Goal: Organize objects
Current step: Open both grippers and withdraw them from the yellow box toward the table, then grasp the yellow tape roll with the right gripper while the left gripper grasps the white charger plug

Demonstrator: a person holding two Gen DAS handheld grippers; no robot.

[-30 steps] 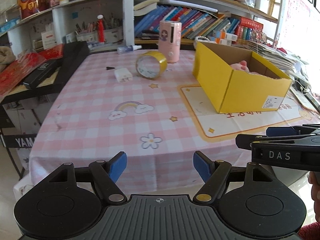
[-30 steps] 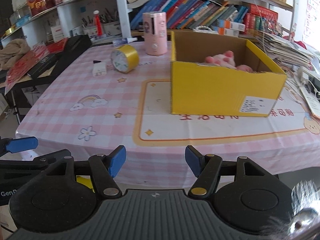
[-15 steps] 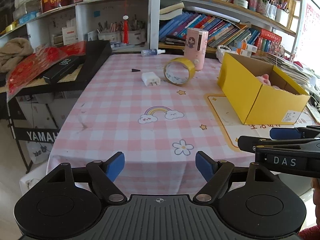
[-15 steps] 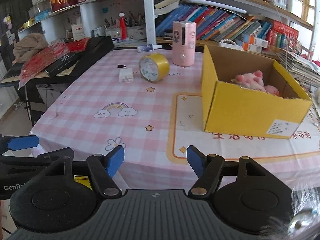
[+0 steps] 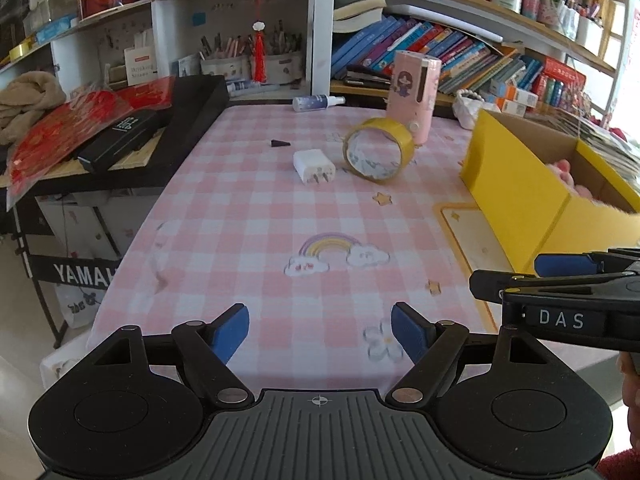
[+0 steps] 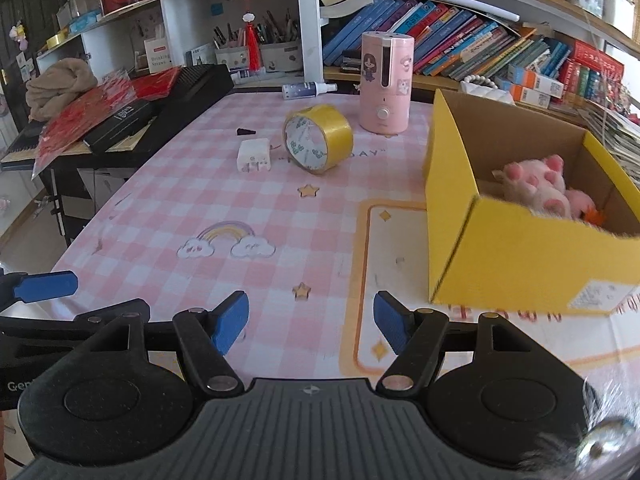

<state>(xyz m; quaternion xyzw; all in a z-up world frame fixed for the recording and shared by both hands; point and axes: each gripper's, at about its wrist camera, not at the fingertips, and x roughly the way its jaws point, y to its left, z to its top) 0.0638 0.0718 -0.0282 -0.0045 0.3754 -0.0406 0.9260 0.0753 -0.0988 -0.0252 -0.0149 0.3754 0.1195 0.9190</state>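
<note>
Both grippers have moved in over the near edge of the table (image 5: 248, 216) since a second ago, which looks like the opening approach with nothing yet picked up. The left gripper (image 5: 320, 330) and right gripper (image 6: 311, 318) each have their fingers apart and empty. The white charger (image 5: 314, 167) and yellow tape roll (image 5: 378, 154) lie side by side well ahead of the left fingers, while the yellow box (image 6: 520, 256) holding a pink plush toy (image 6: 538, 186) sits ahead-right of the right fingers.

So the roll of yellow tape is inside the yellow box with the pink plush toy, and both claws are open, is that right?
Not quite. The roll of yellow tape stands on the table, outside the yellow box, as the right wrist view shows. The pink plush toy is inside, and both claws are open.
</note>
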